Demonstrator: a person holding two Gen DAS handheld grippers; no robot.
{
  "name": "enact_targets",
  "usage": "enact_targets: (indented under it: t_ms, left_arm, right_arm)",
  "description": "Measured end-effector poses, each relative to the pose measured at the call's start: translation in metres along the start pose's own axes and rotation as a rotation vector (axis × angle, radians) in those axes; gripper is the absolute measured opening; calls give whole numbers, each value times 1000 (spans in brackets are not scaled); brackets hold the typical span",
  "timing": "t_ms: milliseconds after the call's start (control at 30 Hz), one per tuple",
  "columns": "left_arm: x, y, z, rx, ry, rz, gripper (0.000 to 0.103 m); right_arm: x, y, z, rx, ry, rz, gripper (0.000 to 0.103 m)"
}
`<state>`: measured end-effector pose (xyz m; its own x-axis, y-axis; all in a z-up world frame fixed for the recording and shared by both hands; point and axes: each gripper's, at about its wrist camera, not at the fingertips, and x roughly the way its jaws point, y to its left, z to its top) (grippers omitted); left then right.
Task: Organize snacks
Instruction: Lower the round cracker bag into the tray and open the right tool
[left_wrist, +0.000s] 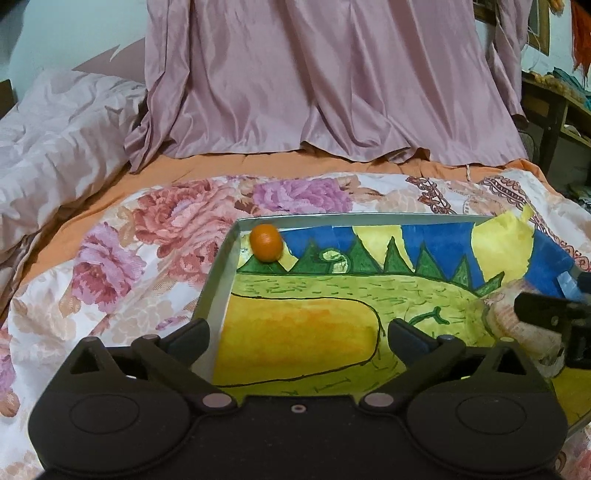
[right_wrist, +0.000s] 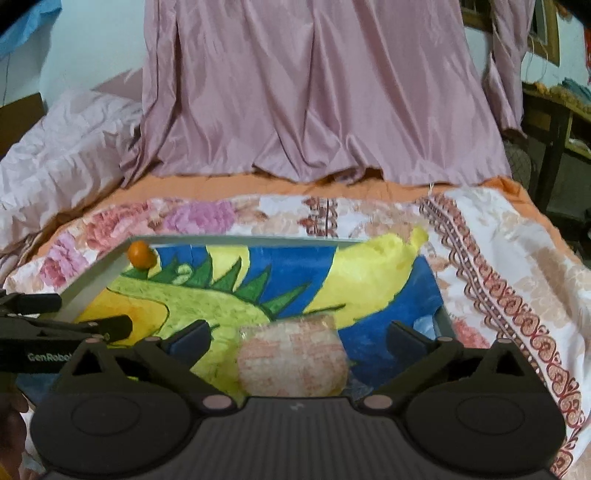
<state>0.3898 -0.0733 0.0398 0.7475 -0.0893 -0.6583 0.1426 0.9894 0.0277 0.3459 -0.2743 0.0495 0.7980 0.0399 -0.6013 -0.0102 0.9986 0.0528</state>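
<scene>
The bed (right_wrist: 509, 258), spread with a flowered cover, carries everything here, and a pink curtain (left_wrist: 314, 81) hangs behind it. On the cover sits a shallow metal tray (left_wrist: 216, 280) lined with a painted sheet (left_wrist: 295, 332) of yellow, green and blue. The tray appears to be the collecting spot for the snacks, with its raised rim keeping round things from rolling off onto the soft bedding.

Near the tray's right side lies a wrapped bun (right_wrist: 291, 358), pale with a reddish print under clear film. It rests on the lining between the fingers of the right claw (right_wrist: 295, 339). That claw stands wide apart with a gap on either side of the bun, so it grips nothing; I judge it is either about to close on the bun or has just set it there.

The left claw (left_wrist: 297, 336) hovers over the tray's near left part, likewise spread wide and empty, touching nothing that shows.

Smallest is the orange fruit (left_wrist: 266, 243), tucked into the far left corner against the rim, well apart from the bun; the corner walls likely hold it still.
</scene>
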Motion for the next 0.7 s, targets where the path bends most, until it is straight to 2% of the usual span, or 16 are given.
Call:
enact_targets:
  t_ms: [200, 400, 700]
  left_arm:
    - [-7, 3, -1, -13, -28, 9, 102]
    - [-26, 8, -1, -39, -66, -31, 102]
    - [-75, 17, -11, -53, -113, -31, 102]
  right_arm:
    - [-10, -2, 0, 30, -35, 18, 103]
    - [-34, -8, 0, 74, -108, 30, 103]
    - [-87, -1, -10, 74, -177, 52, 103]
